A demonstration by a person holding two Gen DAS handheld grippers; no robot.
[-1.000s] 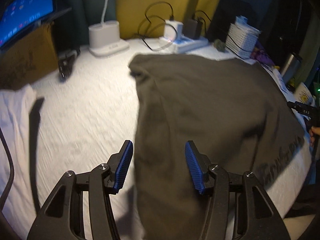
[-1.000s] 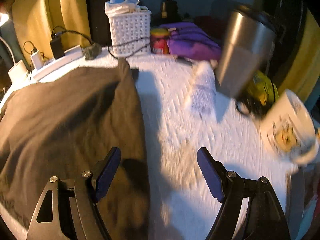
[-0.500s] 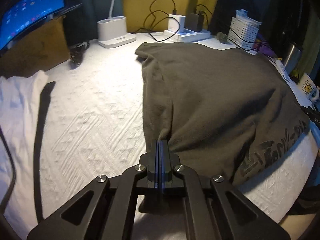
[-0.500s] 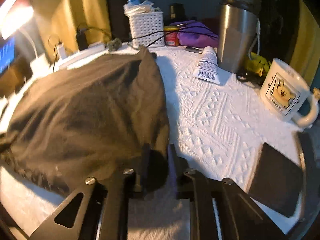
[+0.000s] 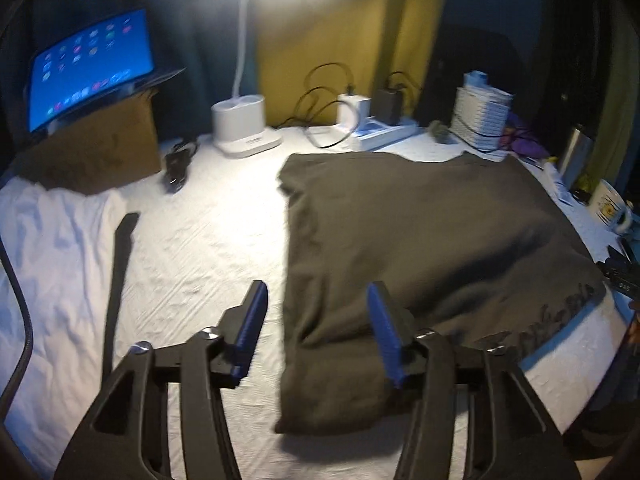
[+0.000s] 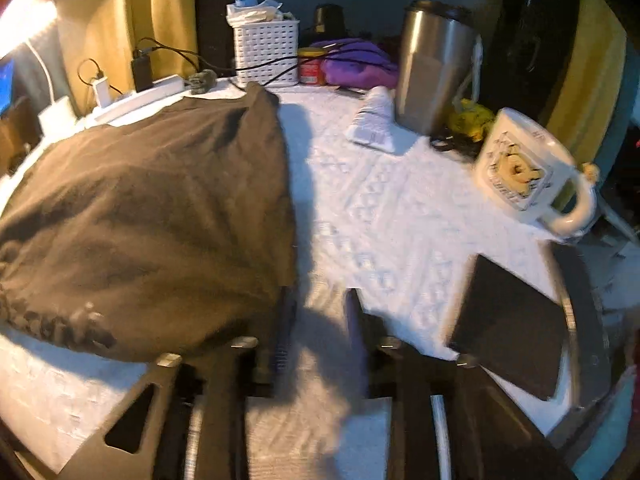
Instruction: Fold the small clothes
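Jaws of your left hand-held gripper [image 5: 316, 328] and right hand-held gripper [image 6: 316, 322] have just been opening; both stand apart, holding nothing, at the near edge of the dark shirt [image 5: 420, 240].

1. You have one dark shirt [image 5: 420, 236] lying on the white cloth [image 5: 200, 240].
2. You hold two grippers: the left gripper [image 5: 316, 328] and the right gripper [image 6: 316, 320].
3. You can see one lit screen [image 5: 92, 64] at the back, on one brown box [image 5: 100, 152].
4. There is one white lamp base [image 5: 244, 124].
5. There is one white basket [image 6: 266, 52] with holes in its sides.
6. There is one tall metal cup [image 6: 434, 68] and one white mug [image 6: 528, 168] with a picture on it.
7. There is one white tube [image 6: 374, 120] lying flat.
8. There is one small red jar [image 6: 311, 67].
9. There is one flat black thing [image 6: 508, 320] near you on the right.
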